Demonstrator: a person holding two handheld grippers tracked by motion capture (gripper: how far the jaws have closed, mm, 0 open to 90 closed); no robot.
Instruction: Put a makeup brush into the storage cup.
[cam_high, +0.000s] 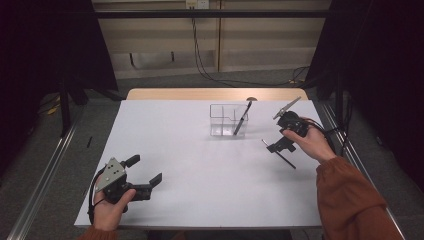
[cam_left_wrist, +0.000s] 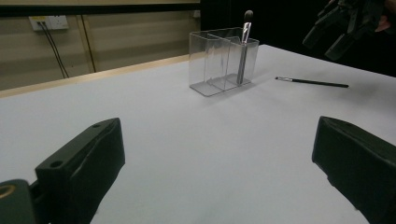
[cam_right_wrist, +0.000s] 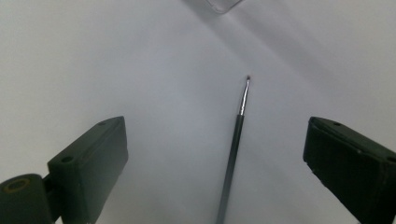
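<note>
A clear acrylic organizer (cam_high: 222, 120) (cam_left_wrist: 215, 63) stands at the back middle of the white table (cam_high: 200, 165). A makeup brush (cam_high: 242, 117) (cam_left_wrist: 243, 46) leans upright in its right compartment. A thin dark brush (cam_high: 281, 155) (cam_left_wrist: 312, 82) (cam_right_wrist: 235, 144) lies flat on the table to the right of the organizer. My right gripper (cam_high: 285, 142) (cam_right_wrist: 215, 156) hovers open just above that thin brush, and the handle lies between the jaws in the right gripper view. My left gripper (cam_high: 146, 169) (cam_left_wrist: 217, 154) is open and holds nothing near the front left of the table.
The organizer's corner (cam_right_wrist: 219, 4) shows at the top of the right gripper view. The other hand's gripper (cam_left_wrist: 345, 23) shows at the top right of the left gripper view. Metal rails (cam_high: 45, 170) run along the table's sides, and cables (cam_high: 210, 75) lie on the floor behind it.
</note>
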